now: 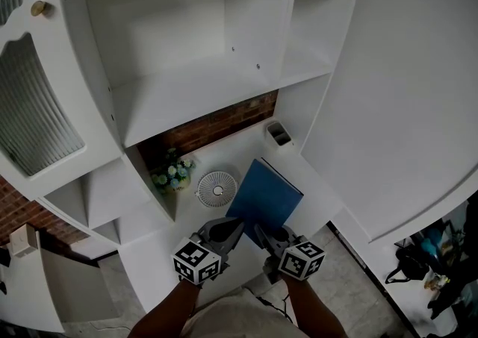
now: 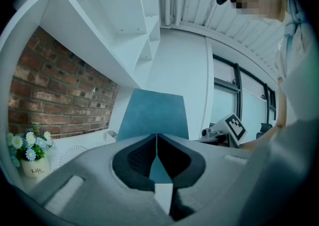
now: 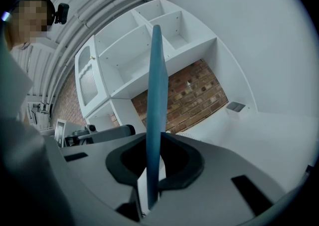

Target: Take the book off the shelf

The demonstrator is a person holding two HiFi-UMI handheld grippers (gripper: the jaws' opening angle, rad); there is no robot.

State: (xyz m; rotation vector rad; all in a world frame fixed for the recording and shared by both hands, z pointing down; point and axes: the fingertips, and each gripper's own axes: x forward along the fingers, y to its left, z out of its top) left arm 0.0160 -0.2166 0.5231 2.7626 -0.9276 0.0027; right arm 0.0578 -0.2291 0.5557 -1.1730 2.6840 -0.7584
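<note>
1. Book position. The book (image 1: 265, 196) is off the shelf unit (image 1: 187, 90). I see it over the front half of the counter (image 1: 243, 144), just right of the fan (image 1: 217, 188), with its blue cover facing up toward the head camera and its far corner pointing at the counter's back right corner. I cannot tell whether any part of it rests on the counter.

2. Right gripper (image 1: 263, 232). It meets the book at the near edge. In the right gripper view the book (image 3: 155, 95) stands edge-on as a thin blue strip running straight up from the jaws. The right gripper (image 3: 152, 167) has both jaws pinching the book between them.

3. Left gripper (image 1: 237, 226). It sits at the book's near left corner, just beside the right gripper. In the left gripper view the left gripper (image 2: 157, 142) has its jaw tips pressed together in a single thin line. The book (image 2: 152, 115) shows its broad cover directly beyond the tips, and blue shows through the wedge-shaped gap behind them. I cannot confirm that these jaws nip any part of the cover.

4. Surroundings.
- A flower pot (image 1: 173, 174) stands at the counter's back left corner, near the fan.
- A small open container (image 1: 279, 133) stands at the back right corner, well apart from the book.
- A brick wall (image 1: 216, 126) runs along the counter's back edge, below the lowest shelf.
- The shelf compartments in the head view hold nothing that I can make out.
</note>
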